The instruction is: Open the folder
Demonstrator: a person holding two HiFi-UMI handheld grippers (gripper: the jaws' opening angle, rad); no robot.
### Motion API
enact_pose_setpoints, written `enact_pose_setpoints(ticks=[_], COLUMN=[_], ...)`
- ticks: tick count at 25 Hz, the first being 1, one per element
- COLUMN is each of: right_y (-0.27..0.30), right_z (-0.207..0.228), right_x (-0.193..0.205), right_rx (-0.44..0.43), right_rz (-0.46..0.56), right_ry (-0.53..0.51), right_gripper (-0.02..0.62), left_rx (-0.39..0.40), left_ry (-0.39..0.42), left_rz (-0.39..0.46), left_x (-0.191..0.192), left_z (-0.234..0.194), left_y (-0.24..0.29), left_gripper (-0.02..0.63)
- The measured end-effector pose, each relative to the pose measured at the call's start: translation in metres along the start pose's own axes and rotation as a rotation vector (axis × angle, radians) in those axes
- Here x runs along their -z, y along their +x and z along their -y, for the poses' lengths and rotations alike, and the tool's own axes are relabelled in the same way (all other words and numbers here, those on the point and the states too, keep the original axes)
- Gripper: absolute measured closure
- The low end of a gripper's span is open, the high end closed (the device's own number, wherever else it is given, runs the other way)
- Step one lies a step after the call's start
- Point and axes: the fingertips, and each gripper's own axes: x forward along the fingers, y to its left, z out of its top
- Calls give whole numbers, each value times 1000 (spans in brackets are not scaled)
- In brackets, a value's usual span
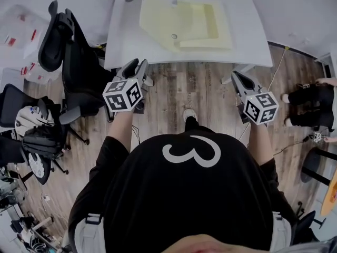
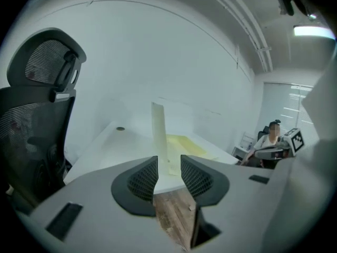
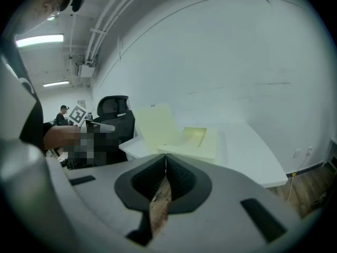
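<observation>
Wood planks make up the floor (image 1: 205,96), which runs under a white table (image 1: 253,30) at the far side. A black mesh chair (image 1: 73,62) stands at the table's left corner. The pale yellow folder (image 1: 184,22) lies in the middle of the tabletop, already open: its left cover stands nearly upright and the other half rests flat.

Both grippers hang over the floor on the near side of the table, apart from it and from the folder. The left gripper (image 1: 140,66) has its jaws parted with a clear gap and nothing between them; the raised cover only lines up with the gap from far behind. The right gripper (image 1: 235,77) has its jaw tips pressed together and holds nothing.
</observation>
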Motion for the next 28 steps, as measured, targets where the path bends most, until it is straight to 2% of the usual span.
enact_pose_setpoints(ticks=[7,10,15,22,28], right_y=[-52,-73,-101,-126,-135], right_z=[-86,-120,-165,-202,-214], right_x=[-7,-8,-14,-19,-19], right_rx=[-105,-147,-216,-294,-337], right_rz=[92,120,164,183,178], right_ry=[2,-2,-11,57,20], right_gripper=[571,571,572,572,572], left_rx=[302,395,526,597,568], left_ry=[102,151,107,94,123], left_rz=[-2,1,15,55,55], left_x=[13,22,34,35,30], left_z=[105,142,184,211,215], left_y=[-80,-114,-158,-197,-204], left_gripper=[488,497,526,569,582])
